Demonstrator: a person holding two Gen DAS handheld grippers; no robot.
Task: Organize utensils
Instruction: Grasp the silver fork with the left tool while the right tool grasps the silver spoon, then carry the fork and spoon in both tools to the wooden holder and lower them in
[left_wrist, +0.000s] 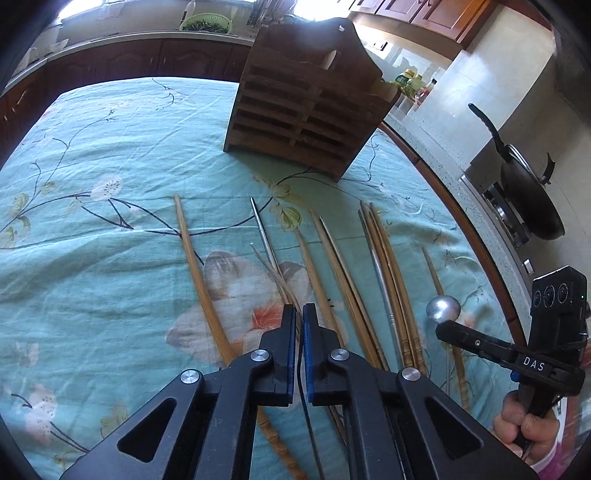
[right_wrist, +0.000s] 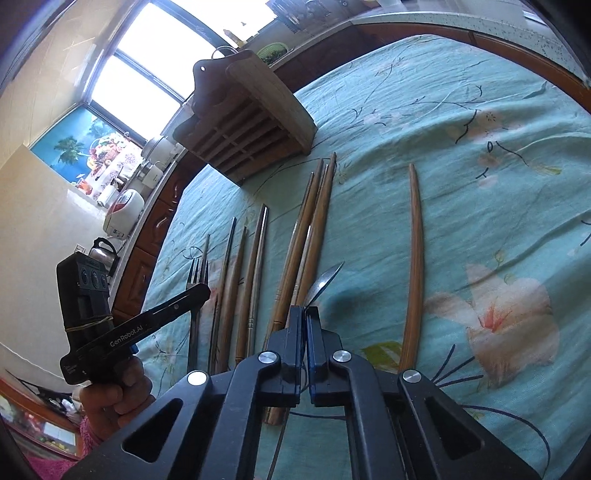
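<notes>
One wooden holder (left_wrist: 306, 107), one spoon (right_wrist: 325, 282), one fork (right_wrist: 197, 273), about ten chopsticks (left_wrist: 199, 280)

The right gripper (left_wrist: 448, 326), seen from the left wrist camera, carries white letters "DAS" on its black side arm. The left gripper (right_wrist: 201, 291), seen from the right wrist camera, bears "GenRobot.AI" in white along its arm; smaller print below it cannot be read.

Two wrist fisheyes, both low over the same table

Each camera looked forward along its own fingers, close above the floral tablecloth (left_wrist: 110, 229), toward the wooden holder (left_wrist: 306, 107); both shared the row of chopsticks (right_wrist: 314, 229), and each caught the other gripper, apparently just beside it.
</notes>
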